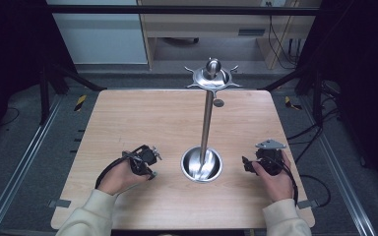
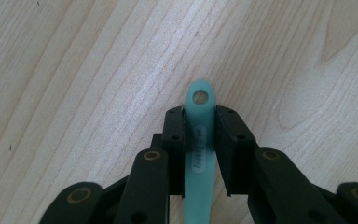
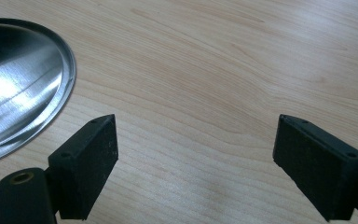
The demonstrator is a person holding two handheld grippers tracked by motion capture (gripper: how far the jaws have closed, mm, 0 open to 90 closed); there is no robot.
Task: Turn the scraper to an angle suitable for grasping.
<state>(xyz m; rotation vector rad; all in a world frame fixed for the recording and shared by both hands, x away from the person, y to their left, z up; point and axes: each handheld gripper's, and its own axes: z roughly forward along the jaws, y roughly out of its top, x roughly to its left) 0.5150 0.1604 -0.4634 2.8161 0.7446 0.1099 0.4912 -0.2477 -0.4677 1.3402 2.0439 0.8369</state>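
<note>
**Teal handle clamped in the left jaws, beside the steel stand**

Pale wood table (image 1: 128,118) lay under both my grippers, with dark floor and rig rails around it. My left gripper (image 2: 199,128) was clamped on a teal handle (image 2: 200,140), a flat strip with a hanging hole just past the pads; both pads pressed its edges. It lay flat on the wood, pointing straight out from the jaws. I judged it light, fairly stiff plastic or silicone, perhaps a little slick, so gripping across the narrow neck close behind the hole seemed sensible; what hung on its far end I could not tell.

My right gripper (image 3: 196,158) stood wide apart, nothing between its pads, with the steel base (image 3: 23,88) off to its left.

Counted: one teal handle, one hanging stand (image 1: 206,123) with one bowl-shaped base and one pronged crown (image 1: 212,76), two grippers.
</note>
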